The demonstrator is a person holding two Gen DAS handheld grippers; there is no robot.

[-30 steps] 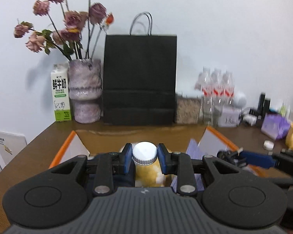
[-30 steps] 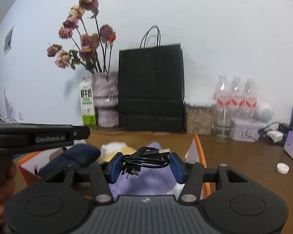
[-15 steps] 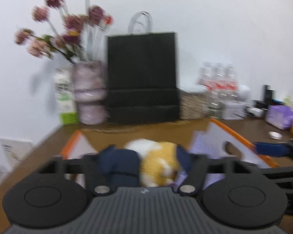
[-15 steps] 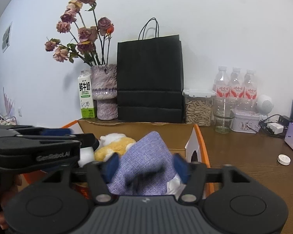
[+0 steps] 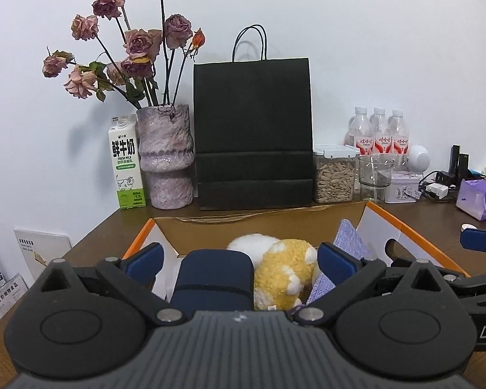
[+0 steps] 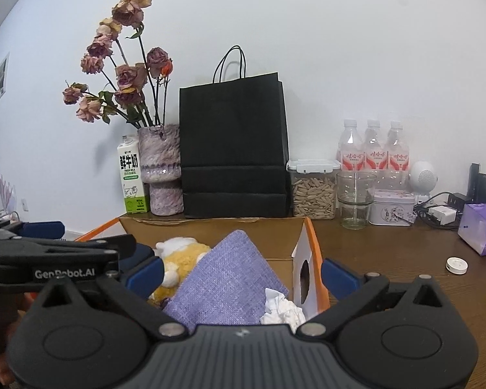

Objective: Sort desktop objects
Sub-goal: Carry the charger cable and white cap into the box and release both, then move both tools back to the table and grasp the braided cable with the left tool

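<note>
An open orange-edged cardboard box [image 5: 401,227] was seen on the brown desk [image 6: 388,243], filled with a yellow-and-white plush toy [image 5: 282,278], a navy pouch [image 5: 214,278], lilac woven cloth [image 6: 223,282] and crumpled white paper [image 6: 282,308]. Both the left claw [image 5: 239,256] and right claw [image 6: 241,274] were opening, nothing between them. The box's floor was hidden.

Cardboard box [image 5: 414,233]: brown inside, white flaps, orange edges.
Plush toy [image 5: 282,278]: yellow with white patches.
Pouch [image 5: 212,278]: navy.
Cloth [image 6: 223,278]: lilac woven texture.
Paper bag [image 5: 252,129], 12 o'clock: black.
Vase [image 5: 165,159], 11 o'clock: mottled purple-white.
Roses [image 5: 129,48]: faded pink.
Milk carton [image 5: 126,162]: white, green base.
Desk [image 6: 388,249]: dark brown.
</note>
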